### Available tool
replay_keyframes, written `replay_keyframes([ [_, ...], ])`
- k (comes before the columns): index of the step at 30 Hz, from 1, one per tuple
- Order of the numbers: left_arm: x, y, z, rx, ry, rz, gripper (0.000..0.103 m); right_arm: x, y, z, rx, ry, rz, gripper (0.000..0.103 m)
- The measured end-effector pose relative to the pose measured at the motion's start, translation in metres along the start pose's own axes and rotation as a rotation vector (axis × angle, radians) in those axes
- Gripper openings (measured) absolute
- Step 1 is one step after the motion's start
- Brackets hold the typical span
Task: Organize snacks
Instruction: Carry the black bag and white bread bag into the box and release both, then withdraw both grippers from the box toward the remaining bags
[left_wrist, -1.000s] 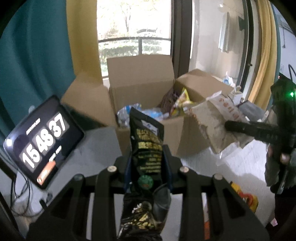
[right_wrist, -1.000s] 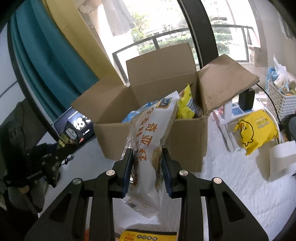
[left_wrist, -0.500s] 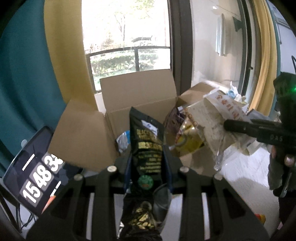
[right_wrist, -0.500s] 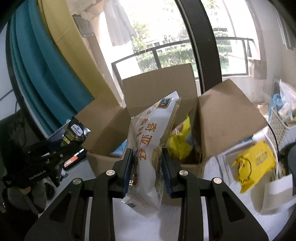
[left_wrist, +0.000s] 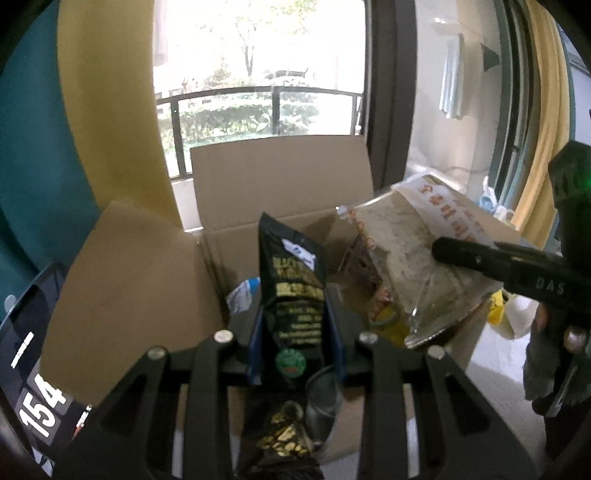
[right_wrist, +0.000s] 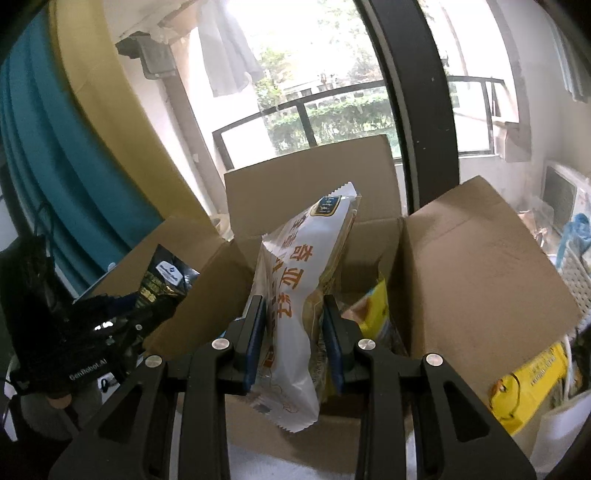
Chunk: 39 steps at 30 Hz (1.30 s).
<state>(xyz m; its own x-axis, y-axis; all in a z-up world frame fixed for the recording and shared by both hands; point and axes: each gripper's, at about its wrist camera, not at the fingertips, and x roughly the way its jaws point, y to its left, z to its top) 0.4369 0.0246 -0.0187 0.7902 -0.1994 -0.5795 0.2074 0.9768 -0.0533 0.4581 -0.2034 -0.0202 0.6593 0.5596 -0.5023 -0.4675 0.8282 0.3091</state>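
My left gripper (left_wrist: 295, 332) is shut on a black snack bag with gold print (left_wrist: 295, 291) and holds it upright over the near edge of an open cardboard box (left_wrist: 280, 177). My right gripper (right_wrist: 293, 339) is shut on a white snack bag with orange characters (right_wrist: 299, 306), also over the box (right_wrist: 480, 273). The white bag shows at the right of the left wrist view (left_wrist: 417, 258); the black bag shows at the left of the right wrist view (right_wrist: 162, 284). Inside the box lie a yellow packet (right_wrist: 373, 306) and a blue-white packet (left_wrist: 242, 295).
A tablet with a timer (left_wrist: 33, 365) stands left of the box. A yellow snack bag (right_wrist: 528, 384) lies on the white table right of the box, beside a white basket (right_wrist: 576, 273). Curtains and a window are behind.
Both grippers have moved forward and up with their bags, from in front of the box to over its opening. The box now fills more of both views.
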Motion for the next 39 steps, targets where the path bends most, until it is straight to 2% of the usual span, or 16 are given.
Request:
replay_keyframes([
  [4, 0.017, 0.007, 0.005, -0.02, 0.018, 0.027, 0.034, 0.017, -0.001, 0.009, 0.016, 0.0, -0.003, 0.032],
  [6, 0.021, 0.01, 0.006, -0.037, 0.016, 0.04, 0.043, 0.024, 0.002, 0.015, 0.011, -0.003, -0.026, 0.032],
  [7, 0.02, 0.012, 0.006, -0.045, 0.005, 0.034, 0.051, 0.027, 0.003, 0.018, 0.01, -0.003, -0.044, 0.033],
  [8, 0.018, 0.014, 0.007, -0.057, -0.005, 0.017, 0.054, 0.03, 0.006, 0.021, -0.001, -0.006, -0.058, 0.033],
  [10, 0.015, 0.017, 0.007, -0.073, -0.011, 0.008, 0.062, 0.032, 0.011, 0.025, -0.015, -0.011, -0.077, 0.042],
  [11, 0.012, 0.018, 0.007, -0.075, -0.018, 0.01, 0.066, 0.03, 0.014, 0.026, -0.022, -0.018, -0.074, 0.057],
  [12, 0.007, 0.019, 0.006, -0.075, -0.026, 0.015, 0.066, 0.028, 0.016, 0.025, -0.033, -0.023, -0.068, 0.06],
  [17, -0.011, 0.017, -0.002, -0.083, -0.039, 0.018, 0.067, 0.013, 0.023, 0.016, -0.044, -0.016, -0.067, 0.059],
  [26, -0.042, 0.008, -0.016, -0.109, -0.04, -0.019, 0.067, -0.018, 0.033, -0.002, -0.042, 0.005, -0.077, 0.059],
  [39, -0.093, -0.035, -0.05, -0.071, -0.028, -0.07, 0.068, -0.07, 0.055, -0.041, -0.045, 0.027, -0.08, 0.059],
])
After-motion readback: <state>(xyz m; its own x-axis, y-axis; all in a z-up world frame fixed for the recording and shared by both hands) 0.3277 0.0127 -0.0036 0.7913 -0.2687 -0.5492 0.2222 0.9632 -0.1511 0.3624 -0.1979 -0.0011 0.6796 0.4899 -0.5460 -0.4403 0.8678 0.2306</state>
